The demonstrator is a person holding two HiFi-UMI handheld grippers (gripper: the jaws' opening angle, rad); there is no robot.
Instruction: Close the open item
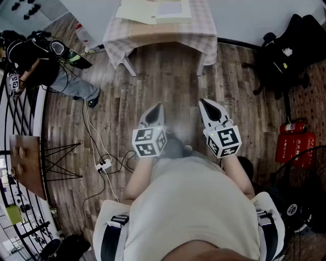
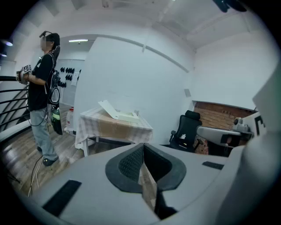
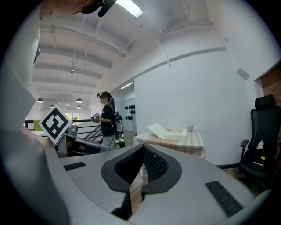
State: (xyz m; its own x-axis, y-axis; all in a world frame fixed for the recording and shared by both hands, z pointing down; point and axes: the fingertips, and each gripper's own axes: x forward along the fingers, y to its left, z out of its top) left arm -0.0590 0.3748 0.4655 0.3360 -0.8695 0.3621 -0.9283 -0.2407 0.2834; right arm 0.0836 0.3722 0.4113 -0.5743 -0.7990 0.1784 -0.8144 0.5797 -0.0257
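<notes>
A cream box (image 1: 153, 10) lies with its lid flapped open on a table with a checked cloth (image 1: 204, 38) at the far side of the room. It also shows in the left gripper view as the box (image 2: 120, 115) and in the right gripper view as the box (image 3: 171, 131). I hold both grippers at waist height over the wooden floor, well short of the table. My left gripper (image 1: 153, 114) (image 2: 143, 147) is shut with nothing between its pads. My right gripper (image 1: 211, 109) (image 3: 143, 149) is likewise shut and empty.
Another person (image 1: 30, 61) (image 2: 41, 101) stands at the left by a black railing (image 1: 20, 117). Cables and a power strip (image 1: 103, 164) lie on the floor at the left. A black office chair (image 1: 285, 46) and red fire extinguishers (image 1: 295, 142) are at the right.
</notes>
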